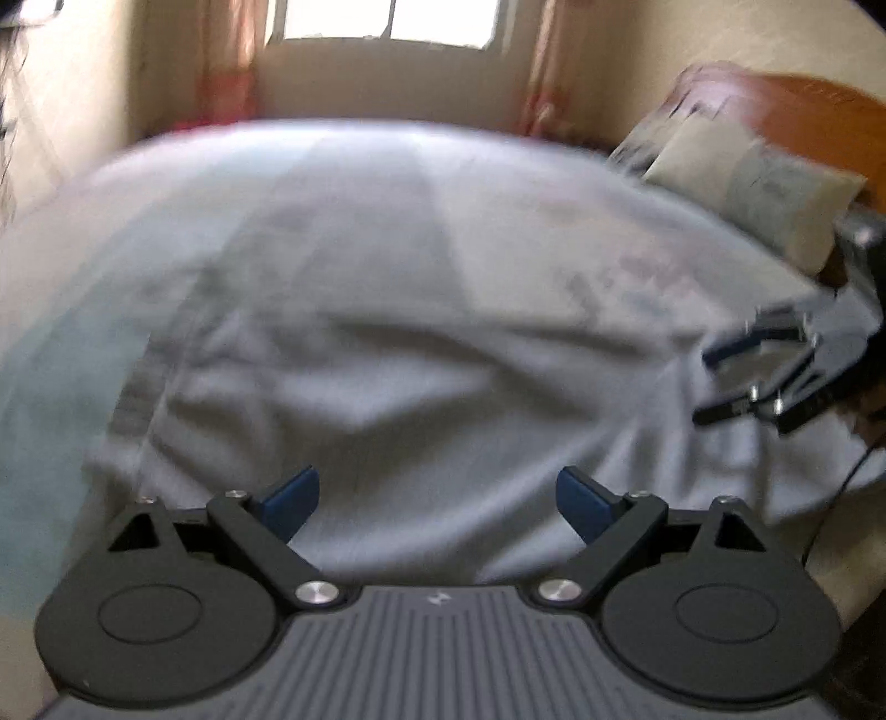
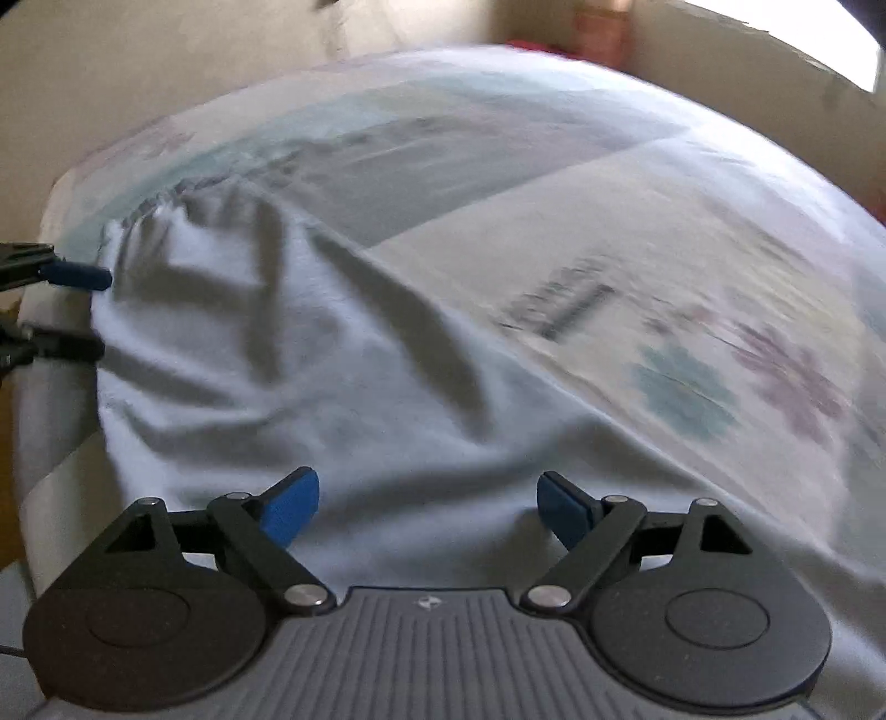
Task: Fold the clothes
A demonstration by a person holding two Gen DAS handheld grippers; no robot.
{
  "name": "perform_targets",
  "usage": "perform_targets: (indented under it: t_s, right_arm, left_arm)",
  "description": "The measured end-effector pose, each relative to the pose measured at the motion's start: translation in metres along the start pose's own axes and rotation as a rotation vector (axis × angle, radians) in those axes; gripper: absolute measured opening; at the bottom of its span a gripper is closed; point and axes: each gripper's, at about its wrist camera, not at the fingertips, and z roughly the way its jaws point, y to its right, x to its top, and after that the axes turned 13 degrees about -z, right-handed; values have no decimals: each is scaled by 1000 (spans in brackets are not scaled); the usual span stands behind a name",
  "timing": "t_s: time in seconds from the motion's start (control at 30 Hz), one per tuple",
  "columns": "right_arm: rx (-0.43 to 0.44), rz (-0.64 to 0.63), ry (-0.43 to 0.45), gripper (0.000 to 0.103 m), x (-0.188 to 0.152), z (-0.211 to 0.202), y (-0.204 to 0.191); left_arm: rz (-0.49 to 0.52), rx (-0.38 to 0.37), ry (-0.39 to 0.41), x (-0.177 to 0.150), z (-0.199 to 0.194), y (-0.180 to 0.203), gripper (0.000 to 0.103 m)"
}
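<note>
- The pale grey garment (image 2: 310,387) lies rumpled on the bed (image 2: 692,232), near its front edge, with long diagonal creases running across it. It looks spread out for folding rather than already folded, though blur hides which part is hem or sleeve.
- The right tongs (image 2: 429,501) stand wide apart over the garment's near edge, nothing pinched between the blue pads (image 2: 290,507); I judge they are placed to take a fresh hold.
- The left tongs (image 1: 437,501) are likewise spread wide above the garment and carry nothing. From the right wrist view they sit at the garment's left side, beside a gathered bunch of cloth.
- With both tongs at opposite sides of the garment, a two-handed lift or fold seems intended.
- Beyond the garment, the bed's sheet shows faded floral prints; a pillow (image 1: 747,183) rests against a wooden headboard (image 1: 803,105), and a bright window (image 1: 387,22) stands past the bed's far side.
</note>
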Motion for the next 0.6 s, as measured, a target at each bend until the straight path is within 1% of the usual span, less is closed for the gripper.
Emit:
perform_targets:
  t_s: [0.1,0.13,0.17,0.23,0.27,0.3,0.37,0.47,0.53,0.57,0.6]
  right_arm:
    - [-37,98,-4,90,-20,-14,15]
    - [-42,116,-15,90,-28,-16,18]
    - [-50,116,-30,90,-37,-16,20]
    - [-78,75,-83,92,-59,-20,15]
    - [-91,69,-94,95,-71,-26,13]
    - [-103,72,-98,103,-83,-34,12]
    - [-124,87,-99,103,-108,-52,9]
    - [-145,139,-83,103,-141,-80,9]
    - [-175,137,-100,103,-148,-91,6]
    - [-193,146,-91,103,-149,-97,7]
    - [-212,160,-74,103,-151,-105,9]
  left_arm:
    - [37,-51,18,13,22,21,93]
    - [51,-48,14,14,31,27,93]
    - [61,-21,2,15,43,30,93]
    - [63,30,-35,13,61,30,93]
    - [52,62,-62,10,69,27,93]
    - [53,81,-75,6,74,24,93]
    - [85,80,-58,-1,70,23,94]
    - [85,112,-91,6,69,27,94]
    - [91,149,-104,12,67,38,93]
    - [97,159,-106,14,65,44,93]
    - [108,150,-100,15,61,52,93]
